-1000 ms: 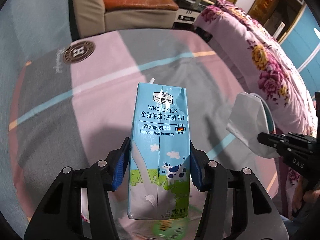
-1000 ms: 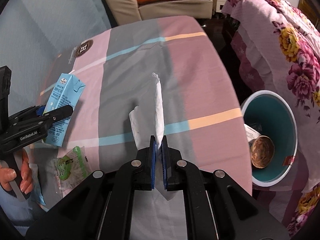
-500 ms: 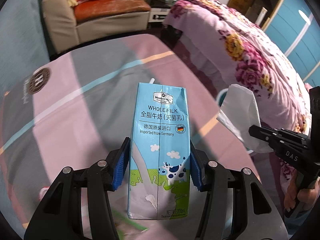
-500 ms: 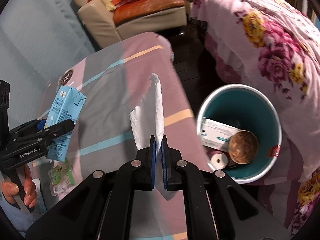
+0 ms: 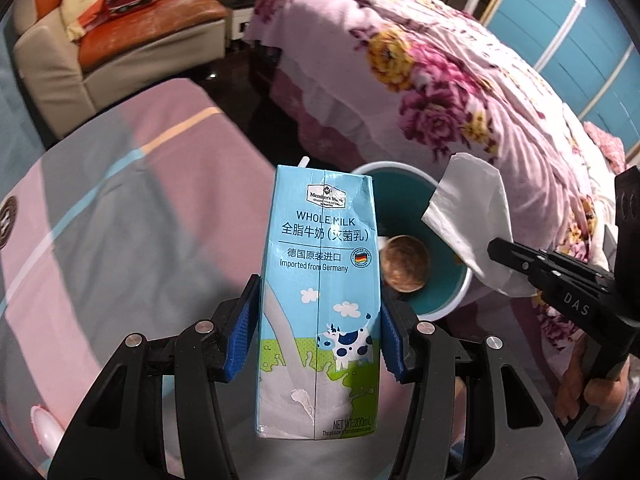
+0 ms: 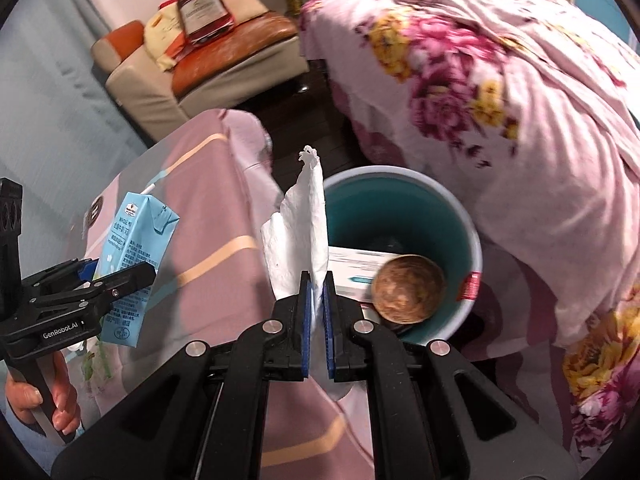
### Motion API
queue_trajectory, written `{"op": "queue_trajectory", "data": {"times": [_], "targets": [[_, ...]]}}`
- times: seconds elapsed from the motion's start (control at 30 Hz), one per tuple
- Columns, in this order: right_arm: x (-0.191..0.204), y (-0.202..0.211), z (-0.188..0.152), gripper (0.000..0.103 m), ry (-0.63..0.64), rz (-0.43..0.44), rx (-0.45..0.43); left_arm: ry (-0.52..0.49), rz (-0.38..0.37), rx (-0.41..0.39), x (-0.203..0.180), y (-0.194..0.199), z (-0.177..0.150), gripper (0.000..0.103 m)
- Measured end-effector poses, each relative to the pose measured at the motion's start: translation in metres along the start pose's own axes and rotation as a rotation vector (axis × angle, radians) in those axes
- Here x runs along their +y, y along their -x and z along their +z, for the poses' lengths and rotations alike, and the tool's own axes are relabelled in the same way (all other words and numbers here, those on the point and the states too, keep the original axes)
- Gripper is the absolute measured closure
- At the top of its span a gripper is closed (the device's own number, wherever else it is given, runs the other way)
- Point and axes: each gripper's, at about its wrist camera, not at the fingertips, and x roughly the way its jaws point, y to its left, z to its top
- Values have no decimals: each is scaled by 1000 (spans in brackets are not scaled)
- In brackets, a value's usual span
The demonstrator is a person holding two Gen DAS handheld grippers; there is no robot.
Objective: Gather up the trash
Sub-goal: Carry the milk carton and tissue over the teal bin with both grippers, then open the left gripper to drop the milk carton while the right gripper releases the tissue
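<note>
Left wrist view: left gripper (image 5: pixel 316 332) clamps the light-blue whole-milk carton (image 5: pixel 318 280) upright. Right gripper (image 6: pixel 316 308) pinches a crumpled white paper tissue (image 6: pixel 300 240) above the teal round trash bin (image 6: pixel 460 216), beside the bench (image 6: pixel 208 240) edge.

One milk carton (image 5: pixel 318 300), one tissue (image 6: pixel 304 236), one bin (image 6: pixel 468 224)

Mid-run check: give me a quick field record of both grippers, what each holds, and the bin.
left gripper: shut on milk carton, held upright
right gripper: shut on white tissue
trash bin: teal inside, open, on the floor between the table and the floral bedspread
bin contents: a white box, a brown round object
striped tablecloth: beneath the carton
</note>
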Motion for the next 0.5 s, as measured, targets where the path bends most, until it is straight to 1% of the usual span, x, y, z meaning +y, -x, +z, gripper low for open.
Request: {"op": "queue_trajectory", "data": {"times": [0.1, 0.27, 0.5], "targets": [[-19, 5, 1, 97, -20, -8, -9, -19, -13, 9, -18, -9, 7, 49], [-35, 11, 1, 97, -31, -25, -28, -50, -29, 24, -44, -25, 17, 49], [-55, 13, 4, 97, -52, -45, -31, -72, -45, 46, -64, -44, 26, 49]]}}
